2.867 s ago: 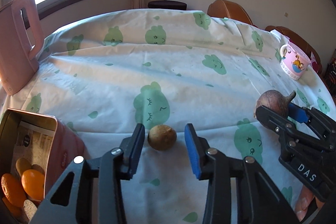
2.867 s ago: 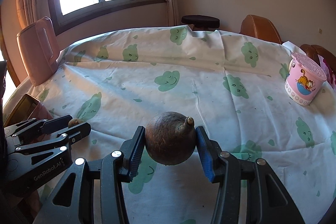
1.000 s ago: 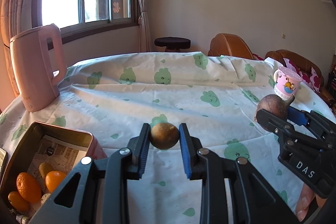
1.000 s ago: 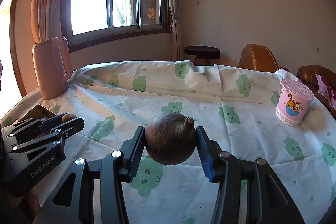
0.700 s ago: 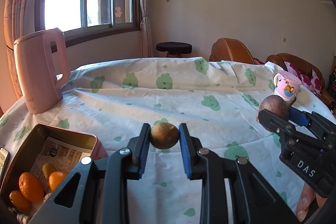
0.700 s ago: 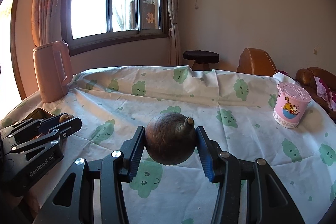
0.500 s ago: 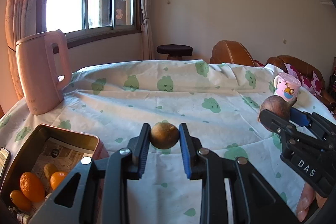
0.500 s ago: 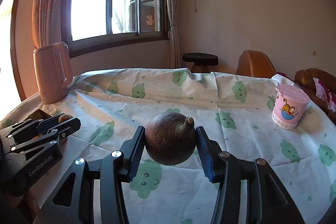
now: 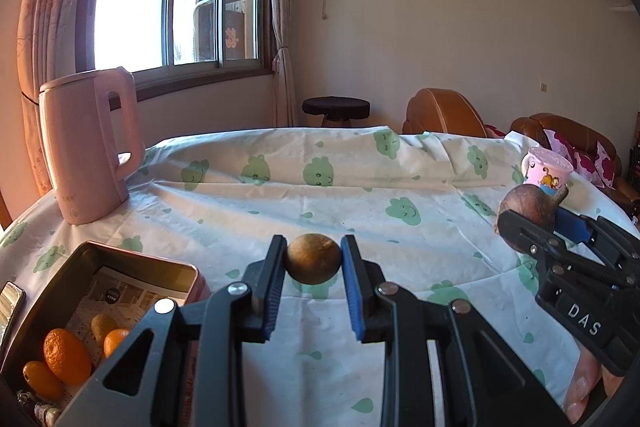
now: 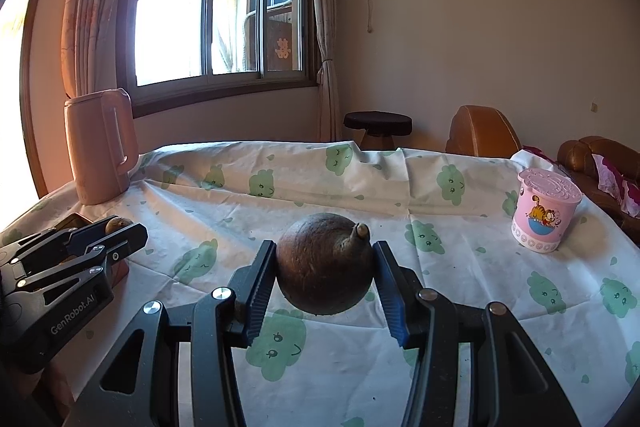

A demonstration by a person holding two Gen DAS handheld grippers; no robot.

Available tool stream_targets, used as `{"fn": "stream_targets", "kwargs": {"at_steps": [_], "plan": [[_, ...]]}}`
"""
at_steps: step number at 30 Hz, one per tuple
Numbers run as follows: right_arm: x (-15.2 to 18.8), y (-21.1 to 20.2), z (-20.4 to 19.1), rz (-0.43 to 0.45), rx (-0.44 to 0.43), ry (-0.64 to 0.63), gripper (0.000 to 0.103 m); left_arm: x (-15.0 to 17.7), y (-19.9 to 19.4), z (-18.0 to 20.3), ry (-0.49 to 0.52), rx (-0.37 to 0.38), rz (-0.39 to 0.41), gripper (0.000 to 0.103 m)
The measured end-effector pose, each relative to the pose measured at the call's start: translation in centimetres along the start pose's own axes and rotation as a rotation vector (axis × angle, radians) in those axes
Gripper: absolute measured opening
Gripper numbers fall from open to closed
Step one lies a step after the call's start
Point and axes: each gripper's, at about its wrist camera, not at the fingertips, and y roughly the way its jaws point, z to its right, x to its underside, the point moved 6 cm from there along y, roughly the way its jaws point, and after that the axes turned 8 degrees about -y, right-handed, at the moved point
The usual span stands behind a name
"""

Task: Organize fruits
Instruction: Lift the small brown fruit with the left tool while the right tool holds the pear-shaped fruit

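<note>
My left gripper (image 9: pixel 313 259) is shut on a small round brown fruit (image 9: pixel 313 258), held up above the tablecloth. Below it to the left stands an open pink tin (image 9: pixel 136 255) holding oranges (image 9: pixel 66 356) and other small fruit. My right gripper (image 10: pixel 325 263) is shut on a large dark brown round fruit with a stub stem (image 10: pixel 323 269), also lifted clear of the cloth. The left wrist view shows this large fruit (image 9: pixel 528 209) at the right edge, in the right gripper (image 9: pixel 538 223). In the right wrist view the left gripper (image 10: pixel 116 227) with its small fruit (image 10: pixel 114 224) is at the left.
A pink kettle (image 9: pixel 90 147) stands at the table's back left. A pink cartoon cup (image 10: pixel 546 213) sits at the right. The table carries a white cloth with green prints (image 9: pixel 360 195). Brown chairs (image 9: pixel 444 117) and a dark stool (image 9: pixel 335 109) stand behind it. A hand (image 9: pixel 588 383) shows at the lower right.
Both grippers have closed in on nothing new; each keeps its fruit. Both views have tilted up a little, showing more wall and window. The left gripper took the small fruit off the cloth earlier.
</note>
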Motion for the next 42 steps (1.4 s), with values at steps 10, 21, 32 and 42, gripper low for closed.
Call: {"fn": "stream_targets", "kwargs": {"at_steps": [10,21,32,42], "plan": [[-0.1,-0.5,0.0,0.025,0.013,-0.005,0.051,-0.1,-0.6,0.1,0.007,-0.007,0.034,0.029],[-0.4,-1.7,0.0,0.078,0.044,-0.016,0.051,-0.2,-1.5,0.2,0.02,-0.022,0.077,0.029],[-0.5,-2.4,-0.3,0.105,0.058,-0.022,0.051,0.0,-2.8,-0.2,0.017,-0.033,0.099,0.029],[-0.5,-3.3,-1.5,0.119,0.042,-0.042,0.051,1.0,-5.4,-2.6,-0.014,-0.041,0.096,0.029]]}}
